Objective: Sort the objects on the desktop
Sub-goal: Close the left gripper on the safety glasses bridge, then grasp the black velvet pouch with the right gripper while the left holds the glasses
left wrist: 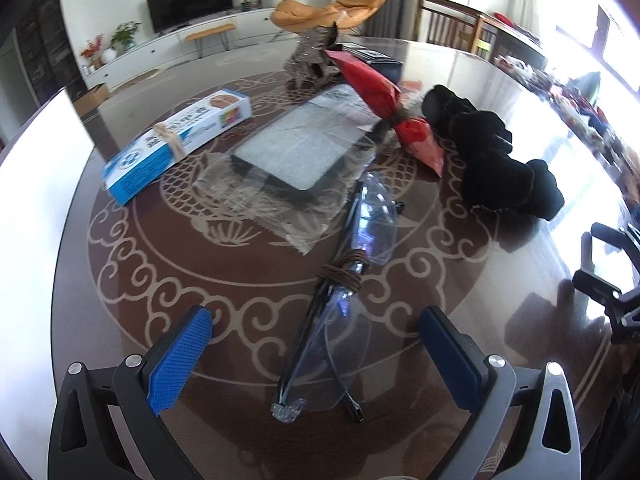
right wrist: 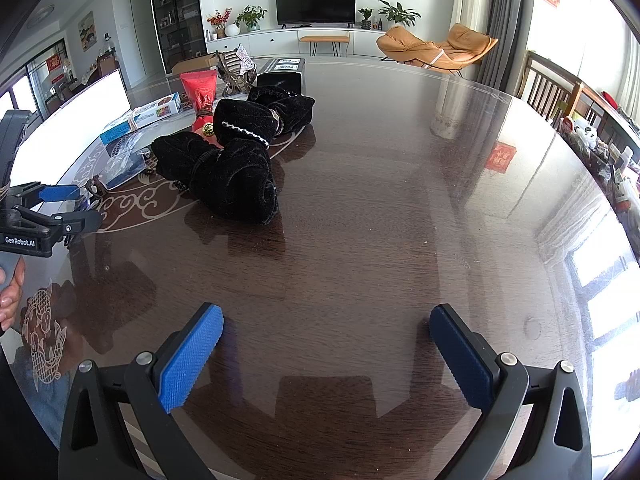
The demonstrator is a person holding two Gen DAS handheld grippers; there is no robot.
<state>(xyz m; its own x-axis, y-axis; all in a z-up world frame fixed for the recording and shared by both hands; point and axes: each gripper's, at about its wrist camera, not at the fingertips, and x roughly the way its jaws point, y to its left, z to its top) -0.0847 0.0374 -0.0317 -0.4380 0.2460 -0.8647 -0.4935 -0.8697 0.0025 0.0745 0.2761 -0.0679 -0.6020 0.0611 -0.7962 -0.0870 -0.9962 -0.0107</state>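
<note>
Right wrist shows glossy dark wood table (right wrist: 380, 184), television (right wrist: 315, 5) behind.

Your right claw (right wrist: 326, 354): jaws spread wide, nothing between them, bare table (right wrist: 380, 200) beneath. Ahead and to its left: black velvet bundle (right wrist: 236, 152). Beyond that, further left: red packet (right wrist: 200, 92), blue-and-white box (right wrist: 140, 118). At far left: your other claw (right wrist: 60, 204), with your hand (right wrist: 10, 292) gripping its handle.
</note>
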